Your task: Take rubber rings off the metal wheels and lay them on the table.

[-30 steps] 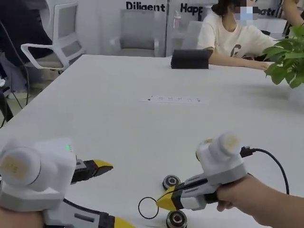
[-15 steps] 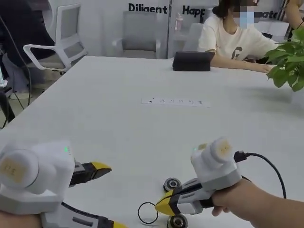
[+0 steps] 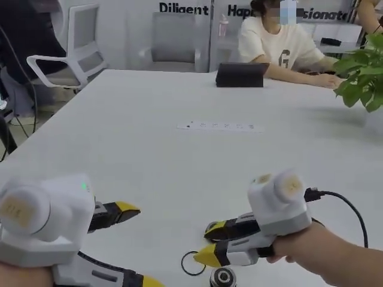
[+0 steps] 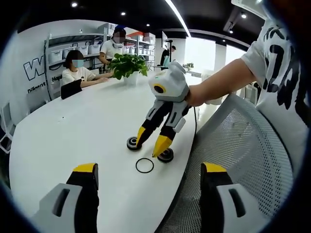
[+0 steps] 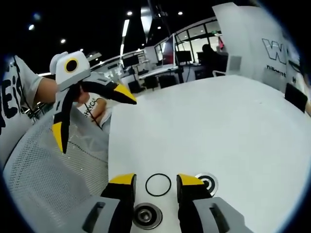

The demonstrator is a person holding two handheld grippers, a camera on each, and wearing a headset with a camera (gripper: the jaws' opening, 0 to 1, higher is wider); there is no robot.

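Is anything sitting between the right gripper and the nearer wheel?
Nothing visible does. The right gripper is open, and the nearer wheel lies on the table between its jaws. The loose rubber ring lies farther out between the jaw tips, apart from that wheel.

White housings, black jaws tipped yellow on left gripper [image 3: 139, 245] and right gripper [image 3: 209, 241]; black cable [image 3: 341, 200]; white T-shirt [image 4: 277, 63] with black lettering

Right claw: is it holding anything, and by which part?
Nothing held. The right claw is open; the thin black rubber ring lies free on the white table.
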